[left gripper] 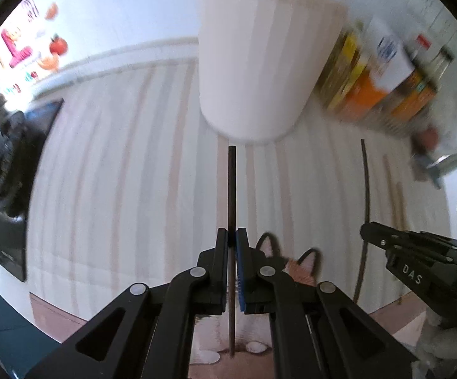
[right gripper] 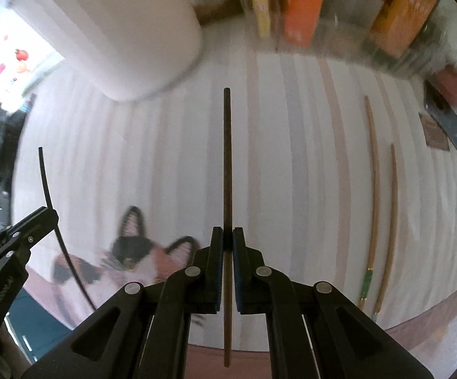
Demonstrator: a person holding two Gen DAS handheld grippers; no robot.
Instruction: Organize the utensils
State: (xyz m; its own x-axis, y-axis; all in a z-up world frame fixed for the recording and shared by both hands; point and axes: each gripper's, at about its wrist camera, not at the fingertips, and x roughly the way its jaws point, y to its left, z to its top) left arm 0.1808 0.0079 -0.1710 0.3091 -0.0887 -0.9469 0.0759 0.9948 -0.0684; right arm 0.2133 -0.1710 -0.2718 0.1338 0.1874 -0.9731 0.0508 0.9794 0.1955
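Note:
My left gripper is shut on a dark chopstick that points toward the white utensil holder, which holds several light sticks. My right gripper is shut on another dark brown chopstick, held above the striped mat. The right gripper also shows at the right edge of the left wrist view, and the left gripper at the left edge of the right wrist view. Two light wooden chopsticks lie on the mat to the right. The holder also shows at the upper left of the right wrist view.
Orange and yellow boxes and bottles stand behind the holder. A dark knife-like object lies at the mat's far right. A cat picture is printed on the mat. A dark appliance sits at the left.

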